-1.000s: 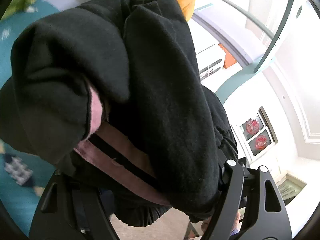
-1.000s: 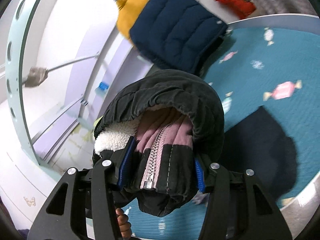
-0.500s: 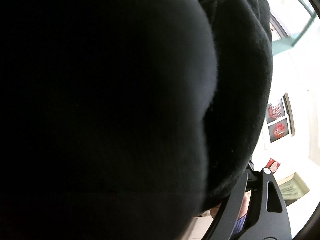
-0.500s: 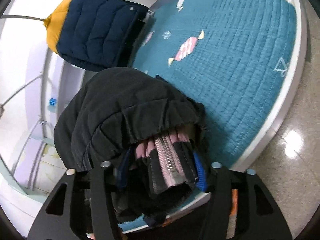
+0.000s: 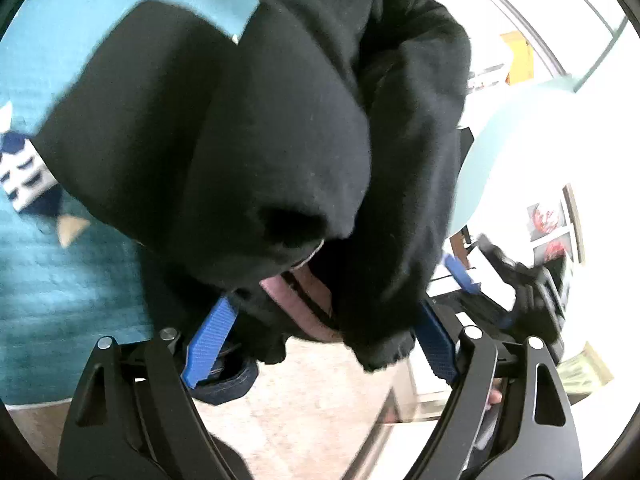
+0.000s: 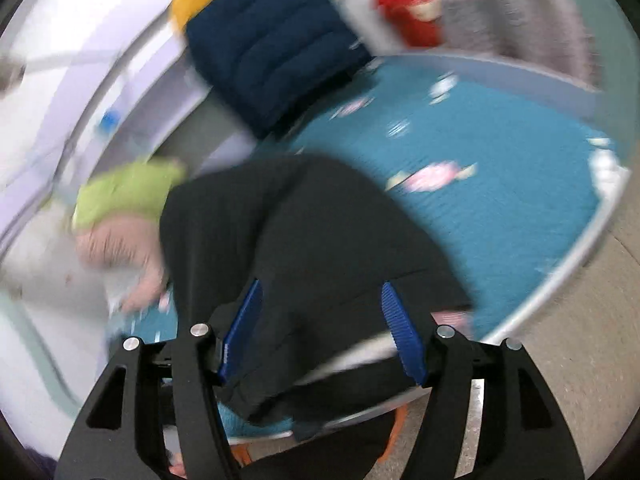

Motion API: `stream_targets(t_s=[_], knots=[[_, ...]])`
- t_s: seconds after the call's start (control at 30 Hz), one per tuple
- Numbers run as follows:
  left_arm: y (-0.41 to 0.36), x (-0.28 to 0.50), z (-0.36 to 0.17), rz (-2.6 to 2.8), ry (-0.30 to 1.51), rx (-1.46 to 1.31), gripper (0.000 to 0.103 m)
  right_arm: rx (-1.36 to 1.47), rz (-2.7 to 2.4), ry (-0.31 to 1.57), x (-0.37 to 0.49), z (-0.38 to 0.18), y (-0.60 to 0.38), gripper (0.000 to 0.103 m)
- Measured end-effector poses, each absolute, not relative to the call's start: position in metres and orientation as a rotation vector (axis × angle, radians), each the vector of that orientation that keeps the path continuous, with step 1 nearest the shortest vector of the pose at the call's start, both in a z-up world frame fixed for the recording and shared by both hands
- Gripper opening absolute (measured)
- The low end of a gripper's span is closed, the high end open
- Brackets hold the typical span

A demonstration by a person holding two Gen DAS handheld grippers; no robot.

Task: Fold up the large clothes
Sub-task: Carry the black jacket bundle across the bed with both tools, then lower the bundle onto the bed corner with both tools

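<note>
A bulky black jacket (image 5: 280,128) with pink lining (image 5: 304,304) fills the left wrist view, resting on the teal bedspread (image 5: 60,280) with its hem past the bed's edge. My left gripper (image 5: 320,344) straddles its lower part; the jaws have widened, both blue pads (image 5: 208,344) show, and the cloth sits loose between them. The right wrist view is blurred. There the jacket (image 6: 312,232) lies at the bed's near edge, between the spread jaws of my right gripper (image 6: 320,328), whose pads (image 6: 400,332) are bare. The right gripper (image 5: 520,292) also shows at the left view's right side.
A navy and yellow puffer jacket (image 6: 272,52) lies at the far side of the bedspread (image 6: 500,168). Green cloth (image 6: 124,196) and something pink (image 6: 116,248) lie left of the black jacket. A red item (image 6: 408,12) and grey cloth (image 6: 512,16) are beyond. Bare floor (image 5: 320,420) lies below the bed's edge.
Both grippers came down with the jacket from mid-air to the bed. The pads, earlier buried in bunched cloth and zipper, now show blue as the jaws stand wider.
</note>
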State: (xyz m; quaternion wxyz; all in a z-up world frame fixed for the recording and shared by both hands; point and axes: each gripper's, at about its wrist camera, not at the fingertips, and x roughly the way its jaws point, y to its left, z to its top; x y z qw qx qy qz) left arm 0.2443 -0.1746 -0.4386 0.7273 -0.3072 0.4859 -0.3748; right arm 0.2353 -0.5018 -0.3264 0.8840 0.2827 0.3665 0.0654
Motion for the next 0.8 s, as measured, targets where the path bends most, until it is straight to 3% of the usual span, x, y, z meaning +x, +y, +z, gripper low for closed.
stream_targets(t_s=[0.13, 0.3, 0.53, 0.7, 0.77, 0.8], knots=[[-0.135, 0.235, -0.400, -0.810, 0.957, -0.576, 0.088, 0.543, 0.075, 0.839, 0.269, -0.375, -0.458, 0.061], [-0.115, 0.255, -0.329, -0.746, 0.819, -0.480, 0.089, 0.515, 0.118, 0.848, 0.257, -0.376, -0.422, 0.064], [-0.219, 0.303, -0.238, -0.926, 0.727, -0.325, 0.089, 0.527, 0.057, 0.830, 0.245, -0.382, -0.396, 0.071], [-0.299, 0.338, -0.255, -0.939, 0.903, -0.133, 0.089, 0.547, 0.058, 0.822, 0.243, -0.382, -0.392, 0.072], [-0.307, 0.352, -0.271, -0.871, 0.932, -0.030, 0.084, 0.558, 0.068, 0.819, 0.246, -0.382, -0.397, 0.072], [-0.302, 0.356, -0.280, -0.837, 0.940, 0.000, 0.072, 0.567, 0.079, 0.818, 0.249, -0.381, -0.396, 0.072]])
